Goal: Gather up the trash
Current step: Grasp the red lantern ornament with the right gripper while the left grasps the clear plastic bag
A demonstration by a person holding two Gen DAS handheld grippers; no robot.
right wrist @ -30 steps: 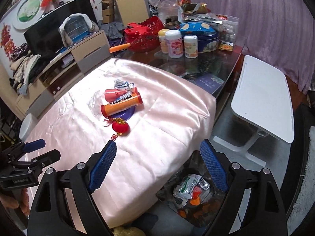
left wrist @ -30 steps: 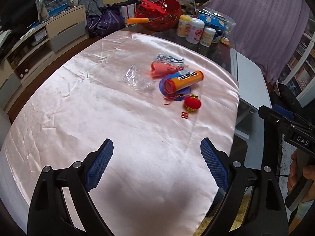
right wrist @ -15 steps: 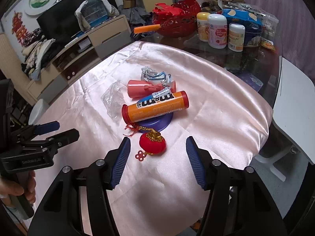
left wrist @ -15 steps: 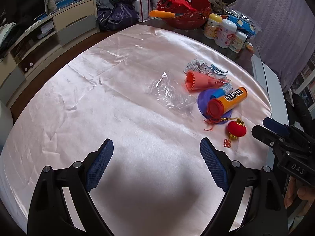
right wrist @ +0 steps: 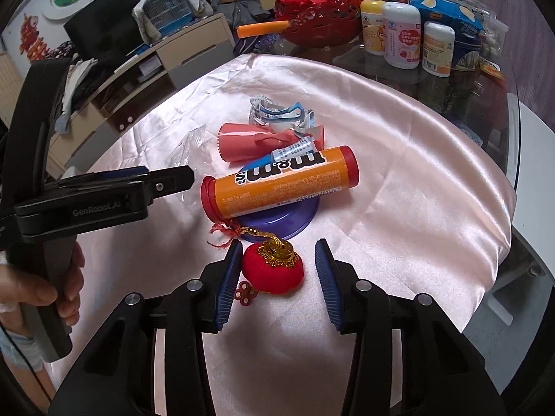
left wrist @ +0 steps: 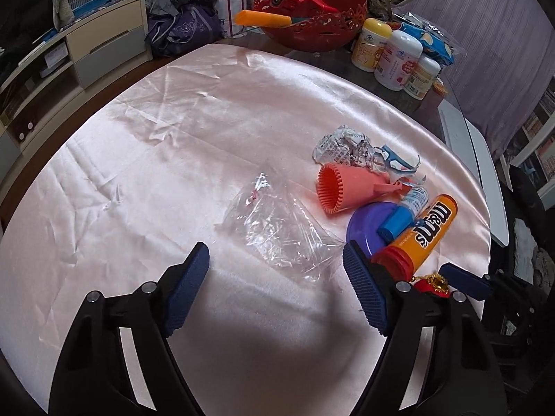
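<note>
A crumpled clear plastic bag (left wrist: 277, 232) lies on the pink satin cloth (left wrist: 173, 159); my open left gripper (left wrist: 275, 291) sits just short of it. Beside it lie a pink ribbed cup (left wrist: 343, 187), a crumpled silver wrapper (left wrist: 341, 147), a blue-white wrapper (left wrist: 399, 161), a purple lid (left wrist: 364, 227) and an orange M&M's tube (left wrist: 419, 234). My right gripper (right wrist: 275, 280) is open, its pads on either side of a red lantern ornament (right wrist: 274, 267), not touching it. The tube (right wrist: 281, 182) lies just beyond.
A red basket (left wrist: 312, 14) and several white bottles (left wrist: 395, 59) stand at the table's far end. A TV cabinet (left wrist: 86, 45) stands left. The left gripper's body (right wrist: 86, 194) crosses the right wrist view. A white bench (right wrist: 534, 159) stands right of the table.
Both grippers moved forward and lower toward the pile. The left now reaches the plastic bag. The right has narrowed its jaws around the red lantern ornament.
</note>
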